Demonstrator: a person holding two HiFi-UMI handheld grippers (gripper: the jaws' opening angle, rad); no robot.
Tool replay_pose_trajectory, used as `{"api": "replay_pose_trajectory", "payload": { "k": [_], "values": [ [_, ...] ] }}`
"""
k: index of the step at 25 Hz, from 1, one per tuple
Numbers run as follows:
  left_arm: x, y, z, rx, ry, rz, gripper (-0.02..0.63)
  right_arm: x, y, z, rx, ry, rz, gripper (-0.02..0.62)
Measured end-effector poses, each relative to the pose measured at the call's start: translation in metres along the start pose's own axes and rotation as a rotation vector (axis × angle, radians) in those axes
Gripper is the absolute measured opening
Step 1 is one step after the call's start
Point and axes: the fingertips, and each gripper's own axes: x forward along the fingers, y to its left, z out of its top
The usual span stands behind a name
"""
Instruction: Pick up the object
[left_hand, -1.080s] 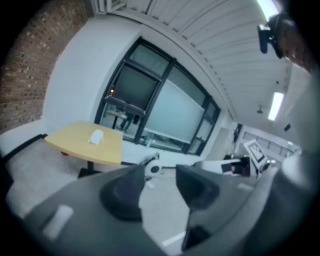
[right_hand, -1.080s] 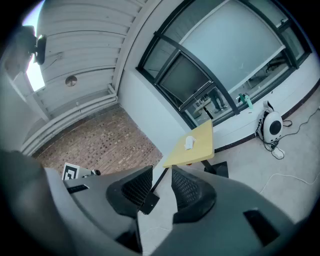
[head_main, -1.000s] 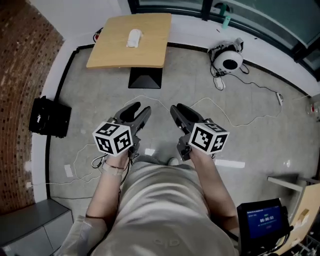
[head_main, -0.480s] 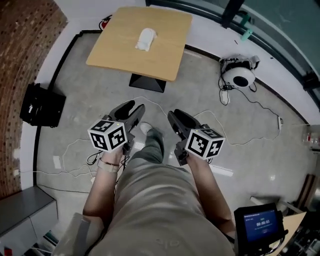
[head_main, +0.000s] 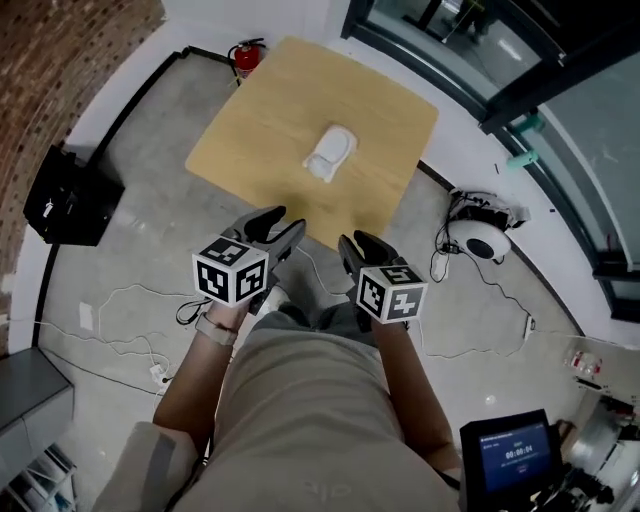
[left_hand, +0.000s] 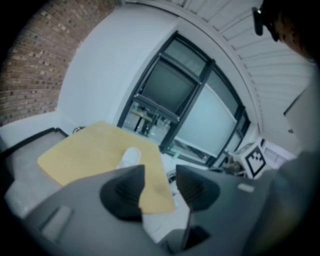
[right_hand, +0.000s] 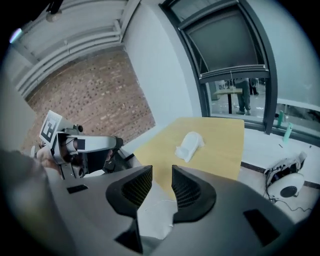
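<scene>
The object (head_main: 330, 152), a small white crumpled-looking thing, lies alone near the middle of the wooden table (head_main: 250, 150), and it appears in the left gripper view (left_hand: 131, 156) and the right gripper view (right_hand: 189, 146) as a pale lump well ahead of the jaws. Both tools are off it. The left gripper (head_main: 280, 222) hangs near the table's near edge with its jaws parted and nothing between them, and the right gripper (head_main: 352, 243) beside it is likewise spread a little and empty. The step in hand appears to be the approach. To do it well, one gripper should probably reach out over the tabletop and come down with its jaws astride the object's narrower width. It should likely close only once the pads flank the object. If the thing is soft, a low grip near the tabletop would likely hold better than a pinch at its top. Compared with a second ago, the table sat far off at the top of the head view. It is now just ahead of the grippers, which are carried in the same posture, jaws apart as before.
</scene>
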Motion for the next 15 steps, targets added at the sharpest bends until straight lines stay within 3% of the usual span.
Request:
{"api": "replay_pose_trajectory", "payload": {
  "k": [4,8,12,15],
  "values": [
    [0.035,0.036,0.010,-0.063,0.027,0.040,0.178,0.047,-0.043,0.019,0.033,0.082,0.016,0.101],
    [0.069,0.076,0.014,-0.089,0.054,0.130,0.178,0.109,-0.098,0.024,0.032,0.180,0.017,0.100],
    [0.117,0.143,0.032,-0.109,0.097,0.271,0.178,0.172,-0.153,0.033,-0.067,0.279,-0.002,0.100],
    [0.178,0.204,0.048,-0.063,0.179,0.349,0.178,0.217,-0.177,0.039,-0.173,0.345,0.053,0.100]
  ]
}}
